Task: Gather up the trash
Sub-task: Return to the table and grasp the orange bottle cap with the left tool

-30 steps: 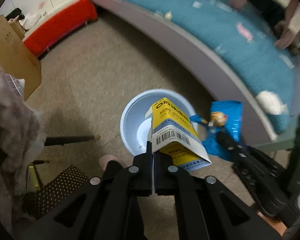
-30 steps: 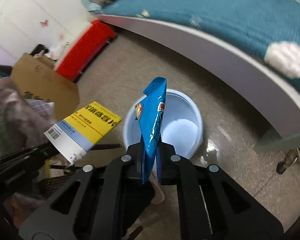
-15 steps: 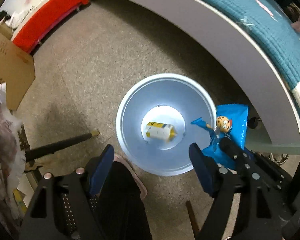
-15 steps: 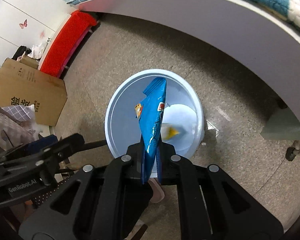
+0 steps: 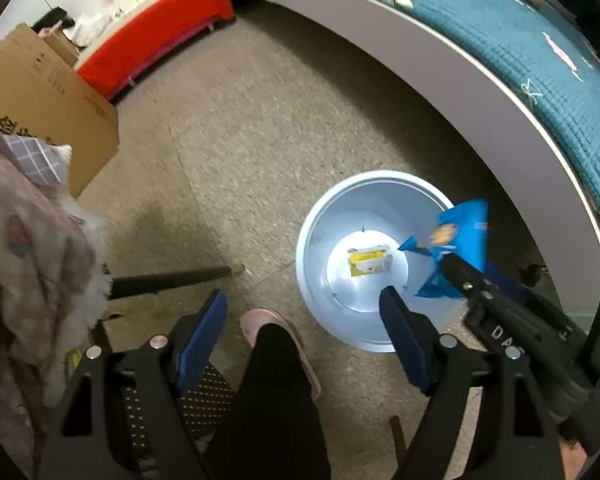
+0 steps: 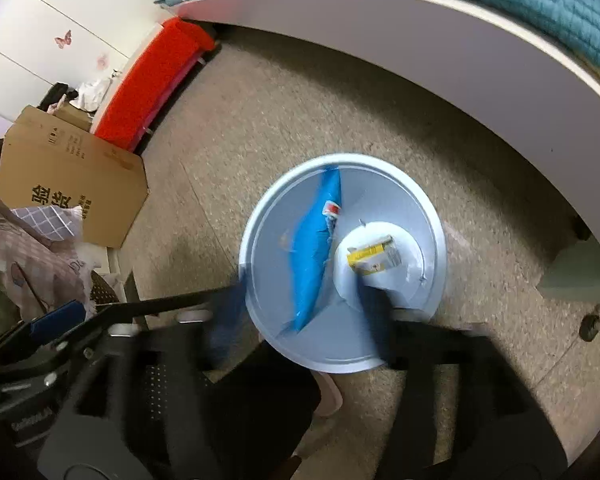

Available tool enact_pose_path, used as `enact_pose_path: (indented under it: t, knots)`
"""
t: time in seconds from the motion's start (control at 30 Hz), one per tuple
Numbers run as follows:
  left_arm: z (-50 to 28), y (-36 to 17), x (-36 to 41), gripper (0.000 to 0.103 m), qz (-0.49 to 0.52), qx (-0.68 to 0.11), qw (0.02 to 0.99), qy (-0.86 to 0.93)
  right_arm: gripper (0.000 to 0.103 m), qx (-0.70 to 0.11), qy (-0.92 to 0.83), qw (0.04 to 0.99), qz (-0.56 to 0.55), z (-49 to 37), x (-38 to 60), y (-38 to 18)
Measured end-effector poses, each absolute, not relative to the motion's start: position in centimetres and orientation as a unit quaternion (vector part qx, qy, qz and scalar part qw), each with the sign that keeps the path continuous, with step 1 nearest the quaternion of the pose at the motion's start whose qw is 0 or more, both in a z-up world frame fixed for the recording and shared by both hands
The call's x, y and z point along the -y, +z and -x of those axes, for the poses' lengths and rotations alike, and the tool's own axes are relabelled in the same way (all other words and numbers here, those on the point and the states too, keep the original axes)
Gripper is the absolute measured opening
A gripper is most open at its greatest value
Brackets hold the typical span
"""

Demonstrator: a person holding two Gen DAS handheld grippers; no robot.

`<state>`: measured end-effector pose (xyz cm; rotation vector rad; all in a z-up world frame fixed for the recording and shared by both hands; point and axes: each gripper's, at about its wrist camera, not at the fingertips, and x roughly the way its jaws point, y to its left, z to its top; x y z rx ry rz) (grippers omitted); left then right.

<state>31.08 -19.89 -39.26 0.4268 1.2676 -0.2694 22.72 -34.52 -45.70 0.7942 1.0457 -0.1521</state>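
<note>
Released blue wrapper now upright

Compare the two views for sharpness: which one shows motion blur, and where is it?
Left wrist view: mostly crisp, the yellow box in the bucket reads clearly. Right wrist view: the right gripper fingers and the blue snack bag between them are smeared by motion; the floor stays sharper.
</note>
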Motion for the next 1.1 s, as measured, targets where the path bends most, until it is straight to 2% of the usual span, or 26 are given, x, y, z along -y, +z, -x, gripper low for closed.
enact_pose_path:
  t: [0.17,0.37,0.7,0.93,1.1]
  knots:
    - [-30.2,-37.7,19.3,0.077,-0.191,-0.578,0.784,-0.123,0.06,-0.489,-0.073,0.789,-0.366,-21.9,34.4,-44.6]
    - [-27.2,-34.0,19.0,0.077,-0.177,-0.554,0.8,-0.147,0.06,-0.469,-0.094,0.818,-0.32,-18.0,34.5,-39.0]
    - [-19.8,-21.0,17.1,0.077,-0.166,-0.409,0.879,-0.181,0.06,-0.36,-0.052,0.886,-0.287,-11.9,32.4,-25.1]
    - [-16.3,-13.0,9.0,0.08,-0.113,-0.327,0.93,-0.128,0.062,-0.292,0.018,0.927,-0.236,-10.7,25.6,-16.8]
    - [-15.9,-10.7,1.4,0.081,-0.075,-0.323,0.941,-0.067,0.063,-0.275,0.095,0.936,-0.198,-11.9,19.0,-13.3]
